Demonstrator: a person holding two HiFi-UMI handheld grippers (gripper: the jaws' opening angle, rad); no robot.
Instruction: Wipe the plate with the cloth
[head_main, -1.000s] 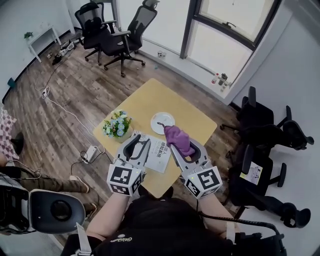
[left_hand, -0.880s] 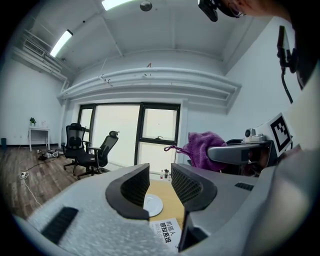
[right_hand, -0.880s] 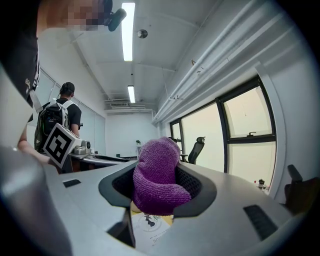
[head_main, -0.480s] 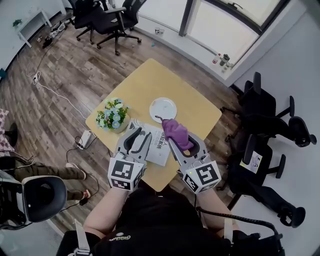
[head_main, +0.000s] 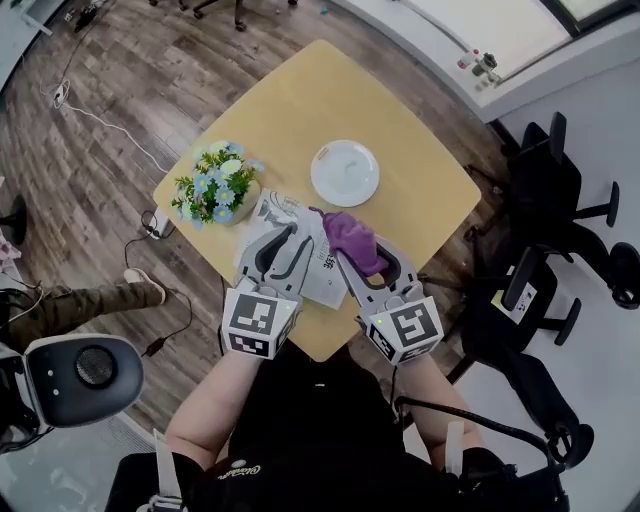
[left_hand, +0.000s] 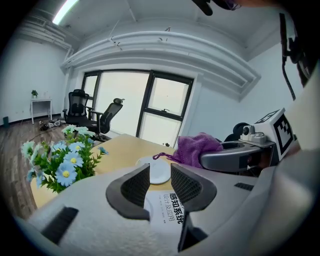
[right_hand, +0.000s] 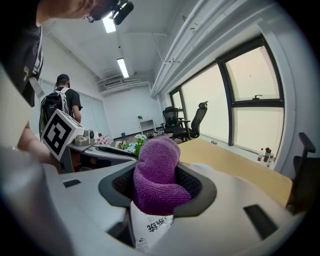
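Head view: right gripper (head_main: 356, 262) pinches the purple cloth (head_main: 350, 238) over the paper (head_main: 322, 280), near the table's (head_main: 300, 100) 6 o'clock edge. Plate (head_main: 345, 173) lies mid-table, at 12 o'clock from the cloth, not touching it. Left gripper (head_main: 279, 252): jaws spread slightly, nothing between them. Flowers (head_main: 215, 190) at plate's 9 o'clock.

The booklet (left_hand: 172, 207) cover reads "感知系统" and "设计及应用".
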